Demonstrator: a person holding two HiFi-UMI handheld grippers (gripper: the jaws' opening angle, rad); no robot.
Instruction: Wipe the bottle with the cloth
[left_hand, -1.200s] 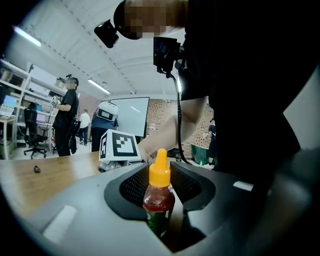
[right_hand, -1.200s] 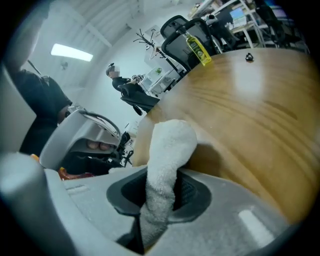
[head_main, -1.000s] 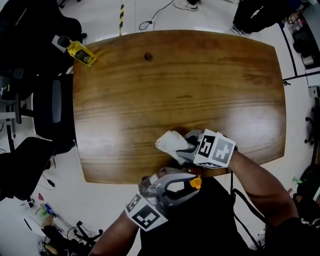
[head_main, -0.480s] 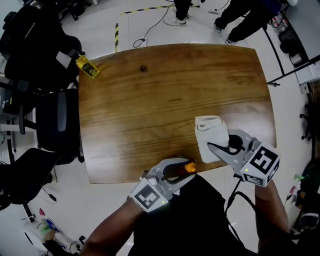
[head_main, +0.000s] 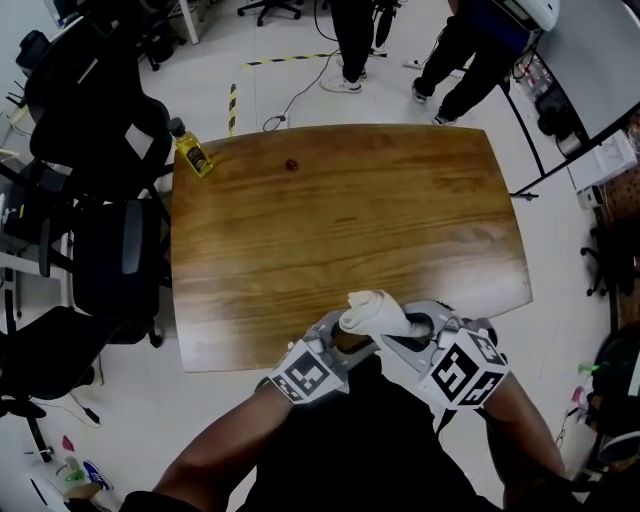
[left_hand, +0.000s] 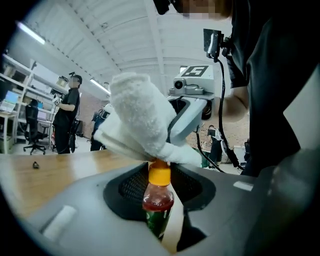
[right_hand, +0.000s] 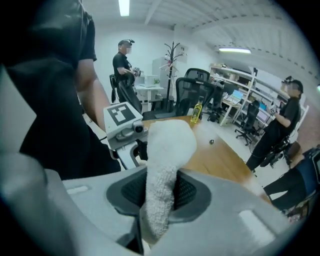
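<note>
Now holding the bottle (left_hand: 159, 202) upright in the left claw (left_hand: 160, 187), jaws set wide yet pressed on its sides, orange cap up, by the near edge of the worktop (head_main: 330, 220). Pinching the white cloth (right_hand: 167, 145) in the right claw (right_hand: 165, 192), jaws closed on its lower fold. Resting the cloth's bulk on the cap. Well apart, at the worktop's far left corner: a yellow bottle (head_main: 193, 152).

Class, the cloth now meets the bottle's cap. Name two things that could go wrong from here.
1. The cloth pushes on the orange cap, beyond where the left gripper holds the bottle, so the bottle might tilt or slip.
2. The bottle hangs at the table's near edge; if dropped, it could miss the table.
</note>
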